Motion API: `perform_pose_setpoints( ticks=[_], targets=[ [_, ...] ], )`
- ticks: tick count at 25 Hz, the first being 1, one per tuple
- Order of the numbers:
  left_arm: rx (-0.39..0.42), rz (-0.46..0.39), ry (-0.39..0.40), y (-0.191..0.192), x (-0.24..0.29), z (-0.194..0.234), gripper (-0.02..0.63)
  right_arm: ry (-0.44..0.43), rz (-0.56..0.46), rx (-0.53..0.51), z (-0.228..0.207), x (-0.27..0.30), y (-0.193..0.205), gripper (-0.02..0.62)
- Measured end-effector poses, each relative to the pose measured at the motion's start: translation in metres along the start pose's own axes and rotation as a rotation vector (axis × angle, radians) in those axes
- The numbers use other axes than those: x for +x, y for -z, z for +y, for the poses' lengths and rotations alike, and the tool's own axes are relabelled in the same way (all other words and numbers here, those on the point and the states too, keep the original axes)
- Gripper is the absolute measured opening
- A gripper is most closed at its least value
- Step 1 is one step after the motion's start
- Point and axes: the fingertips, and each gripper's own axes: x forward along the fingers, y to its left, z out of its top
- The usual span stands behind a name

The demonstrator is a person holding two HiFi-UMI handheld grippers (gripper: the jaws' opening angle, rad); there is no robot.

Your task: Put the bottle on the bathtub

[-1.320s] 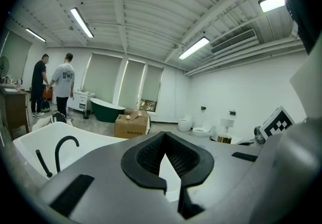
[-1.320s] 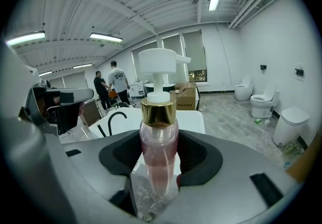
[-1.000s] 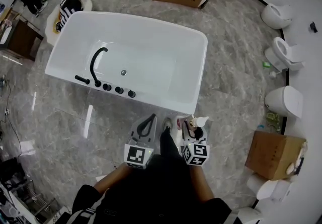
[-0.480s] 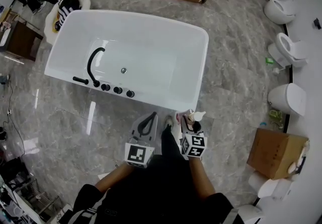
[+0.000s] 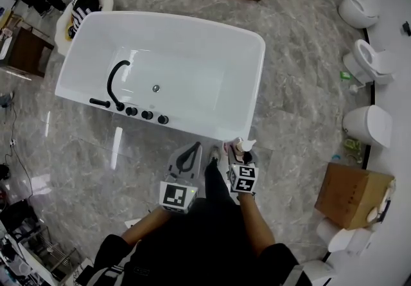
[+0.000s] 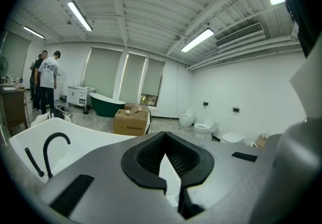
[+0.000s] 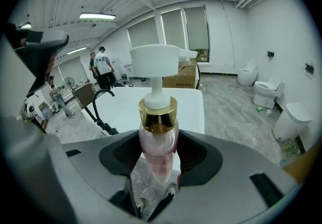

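pink bottle [image 7: 158, 140] upright in right tool [image 7: 160, 160], pump uppermost

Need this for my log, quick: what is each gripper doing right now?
Left gripper: jaws shut, nothing between them.
Right gripper: jaws shut on the bottle.

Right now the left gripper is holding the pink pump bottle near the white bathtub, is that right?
No. The right gripper holds the pink pump bottle near the white bathtub, not the left. The right gripper view shows its jaws shut on it; the left gripper holds nothing.
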Motion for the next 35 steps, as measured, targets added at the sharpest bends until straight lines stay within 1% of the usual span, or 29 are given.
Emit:
perform_pose_setpoints(
  ticks=[6, 11, 20, 27, 35],
  targets=[
    [-0.006, 0.008, -0.003, 0.005, 0.011, -0.006, 0.015, -0.001, 0.041, 0.007, -0.013, 0.021, 0.015, 0.213],
    [0.008, 0.035, -0.003, 0.011, 0.022, -0.010, 0.015, -0.018, 0.086, 0.011, -0.019, 0.039, 0.019, 0.213],
    [0.000, 0.047, -0.027, 0.010, 0.032, -0.002, 0.015, -0.014, 0.155, -0.009, -0.024, 0.071, 0.035, 0.213],
    [-0.019, 0.047, -0.033, 0.011, 0.043, 0.003, 0.015, 0.003, 0.206, 0.003, -0.031, 0.093, 0.051, 0.213],
    [-0.035, 0.052, -0.034, 0.013, 0.056, 0.013, 0.015, 0.011, 0.244, 0.016, -0.032, 0.115, 0.058, 0.213]
  ],
)
